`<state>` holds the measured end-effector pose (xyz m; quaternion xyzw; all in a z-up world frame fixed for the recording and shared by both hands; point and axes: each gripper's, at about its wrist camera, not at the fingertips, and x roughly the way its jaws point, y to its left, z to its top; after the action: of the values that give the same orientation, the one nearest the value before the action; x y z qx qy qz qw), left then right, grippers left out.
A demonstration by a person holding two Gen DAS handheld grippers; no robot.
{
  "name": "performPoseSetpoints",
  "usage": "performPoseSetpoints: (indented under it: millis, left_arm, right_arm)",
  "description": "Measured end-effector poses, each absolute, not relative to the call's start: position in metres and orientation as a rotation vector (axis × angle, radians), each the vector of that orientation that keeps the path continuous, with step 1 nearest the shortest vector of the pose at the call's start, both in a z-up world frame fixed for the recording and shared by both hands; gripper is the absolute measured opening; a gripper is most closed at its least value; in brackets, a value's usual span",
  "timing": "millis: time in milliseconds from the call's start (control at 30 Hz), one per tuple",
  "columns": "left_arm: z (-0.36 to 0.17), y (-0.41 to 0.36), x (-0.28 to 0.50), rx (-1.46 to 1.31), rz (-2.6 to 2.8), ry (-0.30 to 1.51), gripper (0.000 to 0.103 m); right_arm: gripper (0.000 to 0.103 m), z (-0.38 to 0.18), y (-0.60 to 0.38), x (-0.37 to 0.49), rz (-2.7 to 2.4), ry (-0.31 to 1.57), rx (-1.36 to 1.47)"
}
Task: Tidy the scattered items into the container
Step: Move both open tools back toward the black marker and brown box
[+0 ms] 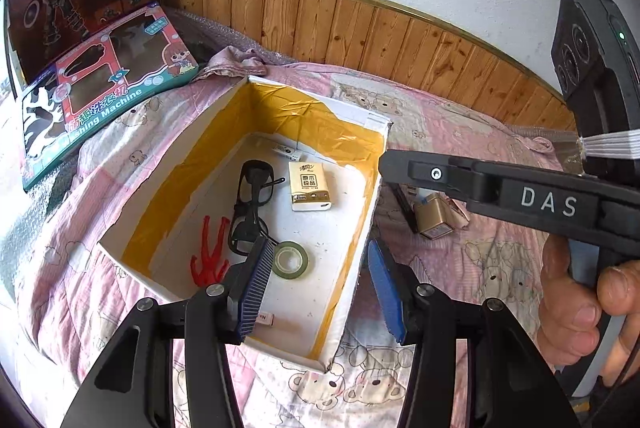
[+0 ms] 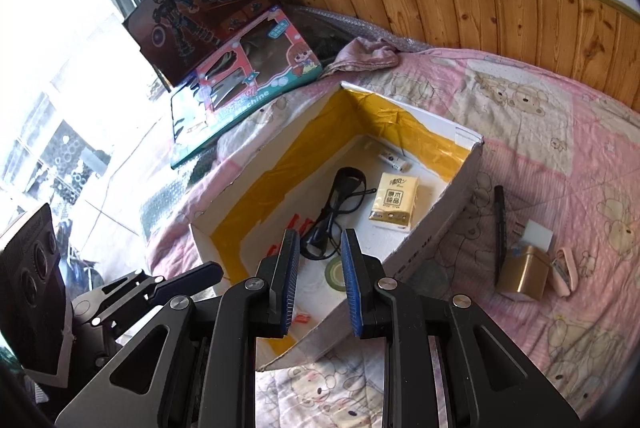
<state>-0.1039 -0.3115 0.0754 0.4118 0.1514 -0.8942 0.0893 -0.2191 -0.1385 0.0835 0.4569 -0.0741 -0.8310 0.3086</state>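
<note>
Four small things are left on the bed (image 2: pixel 560 131), to the right of the box (image 2: pixel 436 228), in the lower right of the right wrist view. I think all of them are light.

The gold tin (image 2: pixel 524 272) looks hard and smooth, so it may slip. I would take it by its two flat sides. It is short and shiny, with round corners. The black pen (image 2: pixel 500 228) is thin and stiff. I would pinch it in the middle so it does not tip. It lies just beside the box wall and seems to touch the tin. The white block (image 2: pixel 540 234) sits right behind the tin. I cannot tell if it is soft or hard. The little pink case (image 2: pixel 564 270) lies just to the right of the tin and looks smooth.

The box is white with yellow tape inside. In it lie black glasses (image 1: pixel 252 203), a tissue pack (image 1: pixel 308 185), a roll of tape (image 1: pixel 291 260), a red toy (image 1: pixel 210 256) and a small white tube (image 2: pixel 394 159).

The left gripper (image 1: pixel 316 280) is wide open and holds nothing. It hangs over the lower right edge of the box. The right gripper (image 2: pixel 320 264) is open a little and holds nothing too. It hangs over the box.
</note>
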Motion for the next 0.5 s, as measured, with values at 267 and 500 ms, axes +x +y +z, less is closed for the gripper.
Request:
performPoseSetpoints:
  millis: [267, 500]
  left_arm:
    - [0.086, -0.294, -0.086, 1.207, -2.685, 0.428, 0.051]
    - [0.088, -0.269, -0.077, 1.233, -2.714, 0.397, 0.051]
  right_arm:
    - [0.025, 0.075, -0.108, -0.176, -2.199, -0.349, 1.200]
    - [0.025, 0.061, -0.073, -0.143, -2.215, -0.487, 1.204]
